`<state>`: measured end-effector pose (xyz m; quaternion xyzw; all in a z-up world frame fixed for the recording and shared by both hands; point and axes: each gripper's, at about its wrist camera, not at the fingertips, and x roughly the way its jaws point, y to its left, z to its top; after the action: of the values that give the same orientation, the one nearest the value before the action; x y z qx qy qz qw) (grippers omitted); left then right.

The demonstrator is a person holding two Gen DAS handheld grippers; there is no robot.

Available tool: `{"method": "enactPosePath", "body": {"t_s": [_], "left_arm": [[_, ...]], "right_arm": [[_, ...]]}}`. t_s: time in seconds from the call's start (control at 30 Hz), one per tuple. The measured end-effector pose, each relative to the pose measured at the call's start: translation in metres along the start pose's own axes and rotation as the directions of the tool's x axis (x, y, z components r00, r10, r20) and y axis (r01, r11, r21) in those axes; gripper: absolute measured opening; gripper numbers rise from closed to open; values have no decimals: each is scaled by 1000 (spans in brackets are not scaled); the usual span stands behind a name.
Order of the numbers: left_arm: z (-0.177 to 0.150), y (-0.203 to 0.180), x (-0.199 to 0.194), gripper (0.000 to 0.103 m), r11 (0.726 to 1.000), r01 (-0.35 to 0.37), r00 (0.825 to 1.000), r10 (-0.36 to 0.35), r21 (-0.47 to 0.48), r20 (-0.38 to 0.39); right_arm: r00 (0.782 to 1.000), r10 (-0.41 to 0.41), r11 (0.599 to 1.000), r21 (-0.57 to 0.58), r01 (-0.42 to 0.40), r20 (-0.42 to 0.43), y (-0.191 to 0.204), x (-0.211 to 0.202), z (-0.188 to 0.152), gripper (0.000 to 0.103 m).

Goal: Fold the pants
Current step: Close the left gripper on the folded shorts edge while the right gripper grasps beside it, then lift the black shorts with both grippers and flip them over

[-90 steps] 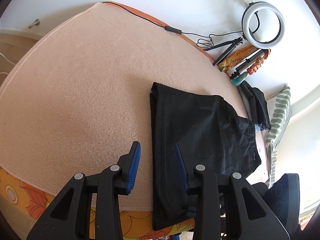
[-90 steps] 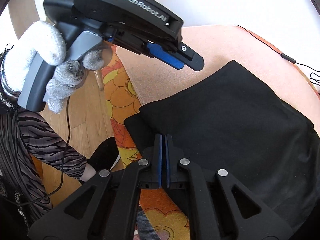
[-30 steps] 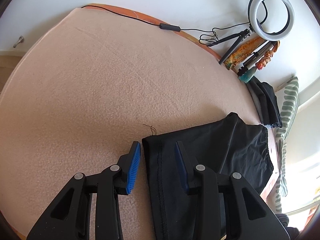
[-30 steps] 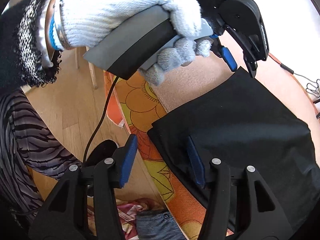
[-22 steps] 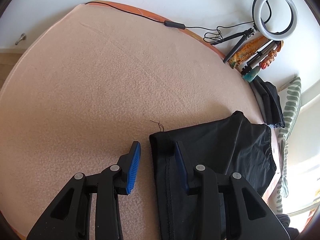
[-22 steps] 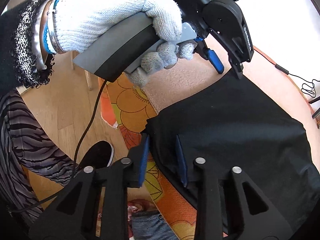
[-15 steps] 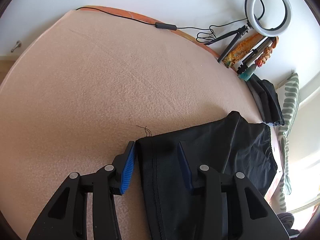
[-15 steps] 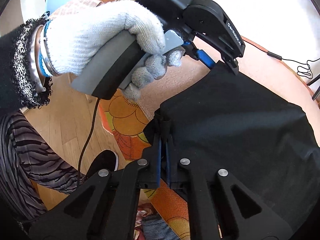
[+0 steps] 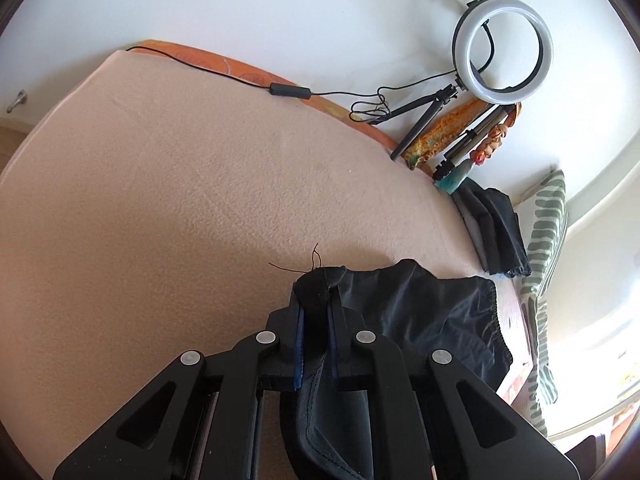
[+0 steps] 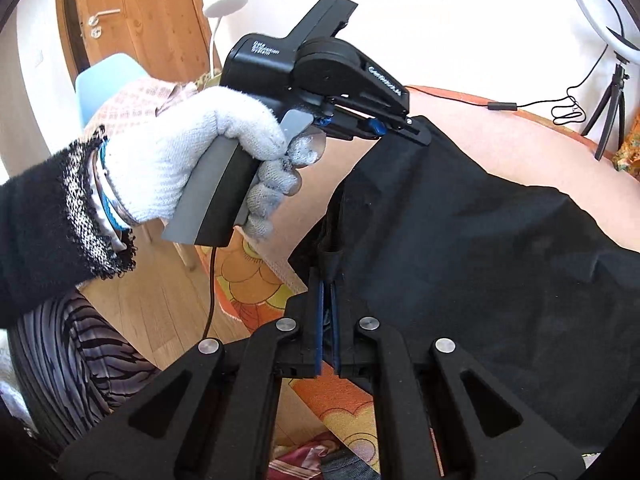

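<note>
Left gripper (image 9: 316, 320) first, seen through its own wrist camera: it is clamped on a bunched corner of the black pants (image 9: 420, 312), the hem rolled over the blue pads, its jaws having just been closing onto that fabric. From the pinch the pants run away to the right, toward the right-hand edge of the bed (image 9: 160, 200), where the gathered waistband lies crumpled. All the bare beige bed cover lies ahead and to the left of the gripper, out to the far edge where a black cable (image 9: 224, 74) and a ring light (image 9: 502, 48) sit against the wall. So the free room for carrying this corner is straight forward, across the cloth's short way.

Over to the right wrist camera: the right gripper (image 10: 327, 312) is clenched too, pads pressed on a fold of the pants (image 10: 460, 260) right at the near edge of the bed, over the orange flowered sheet (image 10: 248, 284). Up and to the left, a gloved hand (image 10: 192, 152) holds the left gripper (image 10: 400, 126), which bites the neighbouring corner further along the same edge of the pants. That edge hangs between the two pinches, and the body of the pants spreads to the right of both. My read: both corners are secured, and the fold has to travel over that spread body toward the waistband end.
</note>
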<state>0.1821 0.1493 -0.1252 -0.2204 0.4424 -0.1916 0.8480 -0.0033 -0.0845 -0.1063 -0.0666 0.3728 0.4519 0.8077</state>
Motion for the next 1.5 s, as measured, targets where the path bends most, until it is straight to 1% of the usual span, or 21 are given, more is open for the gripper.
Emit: {"method": "enactPosePath", "body": {"t_s": [0.13,0.3,0.5,0.63,0.83,1.0,1.13,1.27,1.5], "left_arm": [[5,-25,2,7,999,22,1000,-22,31,13],[13,-57,11,7,997,55,998,-57,57,20],[23,-100,32,7,992,88,996,-89,94,11],[28,-129,51,7,988,98,995,-98,122,-5],[32,-174,85,7,979,104,994,-99,176,-36],[29,-215,118,7,965,99,994,-85,242,-70],[19,-243,147,7,951,94,992,-66,293,-104],[8,-261,169,7,944,101,989,-60,313,-135],[-8,-290,203,7,924,93,982,-24,370,-189]], "right_arm": [[998,-8,999,54,5,56,-14,-29,3,4],[994,-49,993,107,39,97,-42,-72,7,4],[988,-110,981,173,91,105,-81,-116,-1,4],[982,-149,968,220,122,112,-105,-137,-8,4],[969,-217,943,280,179,114,-130,-160,-17,4],[956,-269,909,359,213,114,-162,-178,-34,4],[948,-300,866,449,222,110,-191,-191,-56,4],[939,-327,825,515,231,104,-213,-202,-77,4],[938,-335,768,603,216,90,-232,-213,-107,4]]}}
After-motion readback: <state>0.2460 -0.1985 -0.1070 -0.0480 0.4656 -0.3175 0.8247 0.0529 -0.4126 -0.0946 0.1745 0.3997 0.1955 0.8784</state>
